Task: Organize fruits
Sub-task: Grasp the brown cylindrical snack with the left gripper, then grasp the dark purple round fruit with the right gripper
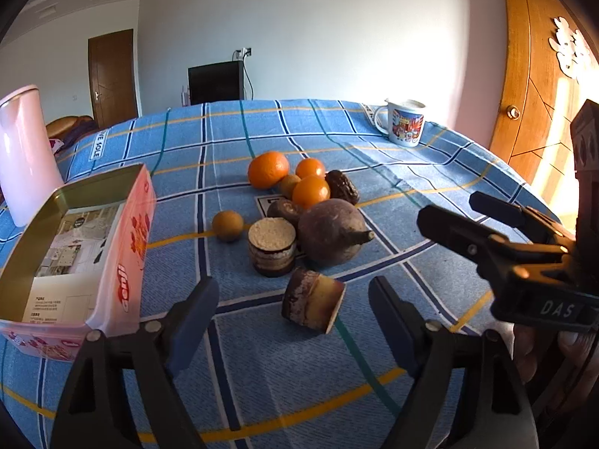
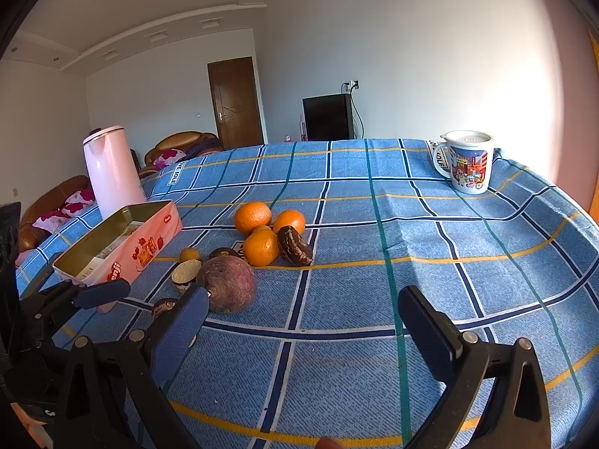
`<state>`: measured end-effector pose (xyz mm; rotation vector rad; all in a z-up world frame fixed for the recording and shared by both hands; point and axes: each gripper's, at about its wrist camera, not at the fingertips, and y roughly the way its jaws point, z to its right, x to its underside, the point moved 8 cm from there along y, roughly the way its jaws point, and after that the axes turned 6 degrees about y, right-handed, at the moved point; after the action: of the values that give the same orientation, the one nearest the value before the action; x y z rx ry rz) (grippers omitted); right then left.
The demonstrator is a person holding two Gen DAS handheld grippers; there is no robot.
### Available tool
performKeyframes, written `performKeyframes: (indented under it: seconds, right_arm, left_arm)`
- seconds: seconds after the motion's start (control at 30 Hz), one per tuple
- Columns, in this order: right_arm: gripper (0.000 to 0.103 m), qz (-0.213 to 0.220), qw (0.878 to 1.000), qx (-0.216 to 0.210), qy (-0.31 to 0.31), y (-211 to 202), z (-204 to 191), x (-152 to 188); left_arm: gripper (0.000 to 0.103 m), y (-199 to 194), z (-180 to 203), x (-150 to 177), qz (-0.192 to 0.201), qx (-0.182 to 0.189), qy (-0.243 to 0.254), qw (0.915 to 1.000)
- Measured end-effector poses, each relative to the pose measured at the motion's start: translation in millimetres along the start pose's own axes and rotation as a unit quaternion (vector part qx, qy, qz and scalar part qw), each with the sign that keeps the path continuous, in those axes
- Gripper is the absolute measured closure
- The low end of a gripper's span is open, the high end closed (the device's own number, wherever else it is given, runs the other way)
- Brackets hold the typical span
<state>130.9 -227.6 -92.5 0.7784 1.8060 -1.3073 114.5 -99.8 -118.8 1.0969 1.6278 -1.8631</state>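
A: Your left gripper (image 1: 294, 308) stands open with nothing pinched; a tipped brown cake roll (image 1: 312, 300) lies on the cloth between its fingers, low centre in the left wrist view.

B: And the right?

A: Your right gripper (image 2: 303, 310) gapes over bare tablecloth (image 2: 374, 366). The oranges (image 1: 268, 169) sit mid-frame beside the beet (image 1: 331, 231); the pink tin (image 1: 80, 247) sits open at left.

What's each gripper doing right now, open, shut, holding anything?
Left gripper: open, empty, jaws either side of the brown-and-tan cylindrical chunk without touching it.
Right gripper: open, empty, above the blue checked tablecloth.
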Motion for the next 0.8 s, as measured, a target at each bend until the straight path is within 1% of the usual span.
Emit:
performKeyframes:
  seconds: [0.07,0.13,0.17,0.23,0.27,0.3,0.33,0.37,0.4,0.47,0.6,0.73,0.77,0.8]
  right_arm:
    - [0.001,0.001,1.000,-0.004,0.005,1.6,0.8,-2.9]
    - [0.001,-0.001,1.000,-0.012,0.009,4.4,-1.1,-6.3]
    - [0.001,-0.003,1.000,-0.018,0.010,6.4,-3.3,-8.2]
    - [0.001,-0.007,0.999,-0.036,0.010,10.4,-10.5,-12.0]
    - [0.001,-0.010,0.999,-0.045,0.006,13.0,-15.3,-13.7]
    - [0.002,-0.012,0.999,-0.050,0.000,15.5,-20.3,-14.2]
    - [0.002,-0.017,0.998,-0.057,-0.005,18.7,-25.1,-15.0]
    - [0.007,-0.024,0.998,-0.066,-0.009,22.3,-29.4,-15.1]
    - [0.015,-0.032,0.997,-0.070,-0.013,26.1,-32.0,-14.4]
    - [0.023,-0.048,0.996,-0.076,-0.019,33.4,-37.4,-12.3]
    - [0.023,-0.077,0.993,-0.085,-0.037,43.8,-47.8,-4.2]
    - [0.023,-0.107,0.989,-0.080,-0.056,56.0,-56.3,6.5]
    - [0.024,-0.117,0.988,-0.079,-0.058,60.2,-57.0,9.2]
    - [0.027,-0.130,0.987,-0.078,-0.058,64.5,-57.0,12.5]
  left_arm:
    - [0.028,7.7,0.0,1.9,-0.014,0.013,-0.011,0.9998]
    - [0.028,11.3,2.5,3.0,-0.017,0.024,-0.011,0.9995]
    - [0.031,12.3,4.6,3.6,-0.022,0.029,-0.008,0.9993]
    - [0.043,12.7,6.5,4.1,-0.022,0.038,-0.009,0.9990]
    - [0.060,13.3,7.9,5.4,-0.024,0.046,-0.007,0.9987]
    - [0.066,13.6,8.1,7.1,-0.025,0.053,-0.009,0.9982]
    - [0.066,12.3,5.9,7.3,-0.024,0.054,-0.012,0.9982]
    - [0.066,10.6,3.9,7.9,-0.022,0.051,-0.012,0.9984]
    - [0.066,8.0,1.8,8.0,-0.017,0.052,-0.013,0.9984]
    - [0.066,0.2,-6.6,8.2,-0.008,0.045,-0.023,0.9987]
    - [0.066,-16.8,-25.9,1.8,0.024,0.014,-0.027,0.9993]
    - [0.066,-27.7,-45.5,-0.8,0.042,-0.011,-0.032,0.9986]
    - [0.066,-28.7,-48.8,-0.5,0.043,-0.013,-0.036,0.9984]
    - [0.066,-29.3,-51.2,-0.3,0.044,-0.013,-0.038,0.9982]
